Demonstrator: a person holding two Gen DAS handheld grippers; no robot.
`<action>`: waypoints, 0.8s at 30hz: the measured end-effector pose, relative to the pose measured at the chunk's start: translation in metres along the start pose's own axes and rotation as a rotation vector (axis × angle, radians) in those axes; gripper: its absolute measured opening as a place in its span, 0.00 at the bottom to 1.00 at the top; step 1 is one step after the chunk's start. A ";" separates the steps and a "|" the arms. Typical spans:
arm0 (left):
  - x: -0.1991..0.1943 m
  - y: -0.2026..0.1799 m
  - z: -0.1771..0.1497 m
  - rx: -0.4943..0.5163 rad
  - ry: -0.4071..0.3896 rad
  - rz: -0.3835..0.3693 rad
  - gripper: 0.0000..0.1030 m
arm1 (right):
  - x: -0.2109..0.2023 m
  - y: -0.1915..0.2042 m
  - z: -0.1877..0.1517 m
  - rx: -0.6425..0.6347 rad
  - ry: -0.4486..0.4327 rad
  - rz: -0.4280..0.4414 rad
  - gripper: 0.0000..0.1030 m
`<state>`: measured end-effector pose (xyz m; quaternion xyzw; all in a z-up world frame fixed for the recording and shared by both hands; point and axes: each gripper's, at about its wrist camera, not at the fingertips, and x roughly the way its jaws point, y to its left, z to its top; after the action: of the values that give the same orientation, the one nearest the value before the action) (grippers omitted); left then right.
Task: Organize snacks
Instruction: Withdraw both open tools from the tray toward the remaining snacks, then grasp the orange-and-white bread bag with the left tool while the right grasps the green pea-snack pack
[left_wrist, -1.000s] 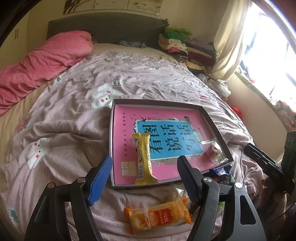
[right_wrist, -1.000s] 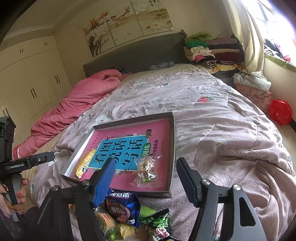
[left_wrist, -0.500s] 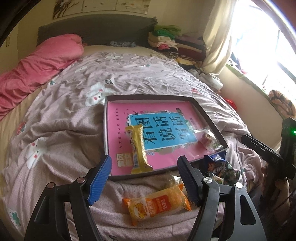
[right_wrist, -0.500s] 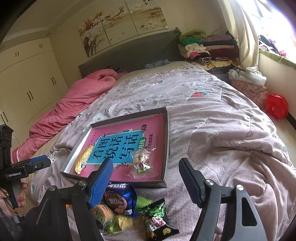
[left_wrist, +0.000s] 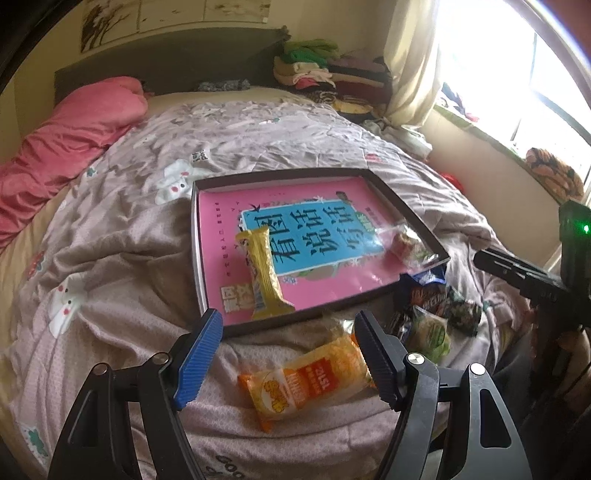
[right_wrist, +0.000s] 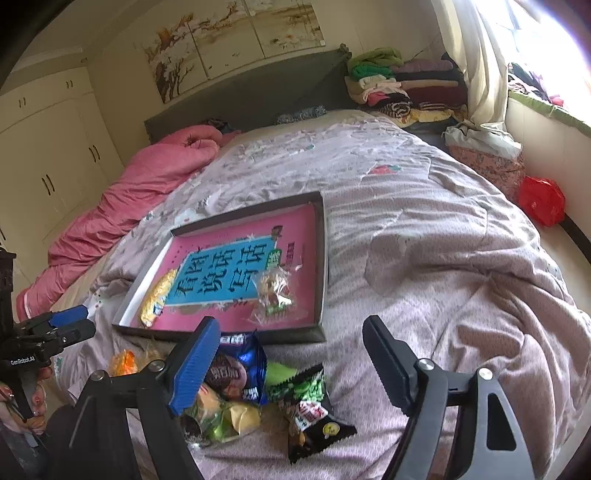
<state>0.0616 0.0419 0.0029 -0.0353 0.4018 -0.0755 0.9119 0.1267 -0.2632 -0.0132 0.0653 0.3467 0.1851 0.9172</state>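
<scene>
A bed with a rumpled mauve quilt (right_wrist: 424, 229) fills the room. Left of the tray lies a pink blanket (left_wrist: 62, 155); beyond it stands the dark headboard (right_wrist: 258, 88), and to the right folded clothes (right_wrist: 402, 85) and a curtained window (left_wrist: 517, 74).

The shallow dark tray (left_wrist: 197, 258) rests on the quilt with a pink book flat inside it. In the tray's left half a yellow snack bar (left_wrist: 264, 273) lies with its long axis running from near rim to far. A clear-wrapped sweet (left_wrist: 410, 245) sits by the tray's right rim.

Just before the tray's near rim, an orange packet (left_wrist: 306, 376) lies crosswise. The left gripper (left_wrist: 290, 354) hovers above it, jaws wide, holding nothing. Right of it is a heap of blue and green packets (right_wrist: 258, 384). The right gripper (right_wrist: 291, 358), jaws just widened, stands empty over the heap.
</scene>
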 end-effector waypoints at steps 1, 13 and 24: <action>0.000 0.000 -0.002 0.009 0.004 0.000 0.73 | 0.000 0.001 -0.001 -0.003 0.005 -0.001 0.77; 0.005 -0.011 -0.026 0.202 0.096 0.004 0.73 | 0.009 0.001 -0.008 -0.006 0.063 -0.028 0.81; 0.016 -0.023 -0.034 0.311 0.131 0.008 0.73 | 0.018 0.001 -0.027 -0.077 0.159 -0.073 0.81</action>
<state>0.0447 0.0165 -0.0284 0.1126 0.4438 -0.1352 0.8787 0.1211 -0.2559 -0.0443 0.0022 0.4129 0.1692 0.8949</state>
